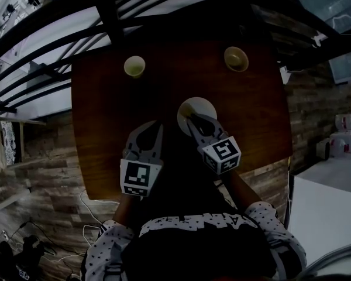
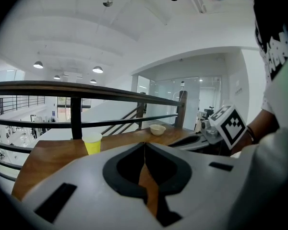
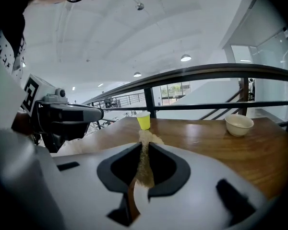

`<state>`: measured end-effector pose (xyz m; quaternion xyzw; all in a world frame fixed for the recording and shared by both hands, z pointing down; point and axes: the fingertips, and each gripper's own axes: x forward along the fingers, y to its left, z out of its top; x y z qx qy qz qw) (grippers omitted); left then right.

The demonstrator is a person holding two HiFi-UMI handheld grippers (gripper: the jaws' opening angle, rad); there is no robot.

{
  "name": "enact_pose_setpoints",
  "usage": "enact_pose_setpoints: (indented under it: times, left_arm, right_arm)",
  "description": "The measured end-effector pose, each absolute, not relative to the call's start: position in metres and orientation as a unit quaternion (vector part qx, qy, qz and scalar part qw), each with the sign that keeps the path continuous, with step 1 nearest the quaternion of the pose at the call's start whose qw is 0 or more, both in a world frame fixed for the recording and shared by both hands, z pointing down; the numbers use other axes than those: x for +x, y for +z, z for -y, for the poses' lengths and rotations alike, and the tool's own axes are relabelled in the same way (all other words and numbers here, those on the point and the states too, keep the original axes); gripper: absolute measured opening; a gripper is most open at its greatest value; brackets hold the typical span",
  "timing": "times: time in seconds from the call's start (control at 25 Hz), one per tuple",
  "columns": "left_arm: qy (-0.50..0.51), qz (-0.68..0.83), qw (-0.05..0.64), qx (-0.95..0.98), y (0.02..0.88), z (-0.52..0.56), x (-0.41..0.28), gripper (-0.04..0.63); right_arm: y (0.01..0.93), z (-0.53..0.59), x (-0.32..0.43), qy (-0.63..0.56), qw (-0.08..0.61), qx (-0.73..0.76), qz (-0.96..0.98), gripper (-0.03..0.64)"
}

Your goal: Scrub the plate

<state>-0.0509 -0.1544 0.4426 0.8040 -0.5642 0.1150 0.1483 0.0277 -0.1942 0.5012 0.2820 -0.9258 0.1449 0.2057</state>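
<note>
The plate (image 1: 194, 105) is lying at the middle of the bench (image 1: 105, 127). The right claw (image 1: 193, 123) is being held directly over the plate's near part, pinching a tan pad (image 3: 145, 166) whose long axis is pointing toward the far edge. The left claw (image 1: 152, 127) is being held pressed together, empty, just left of the plate. A cup (image 1: 134, 66) and a bowl (image 1: 236, 58) are standing near the far corners, well apart. Room for strokes is judged open on all sides.
</note>
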Motion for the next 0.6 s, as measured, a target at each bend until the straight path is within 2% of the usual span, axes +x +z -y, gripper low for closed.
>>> enact_pose_setpoints:
  times: [0.6]
  left_arm:
    - [0.117,0.581,0.154,0.791,0.448,0.155,-0.056,0.014]
  right_arm:
    - [0.522,0.197,0.02,0.139,0.238,0.247,0.929,0.049]
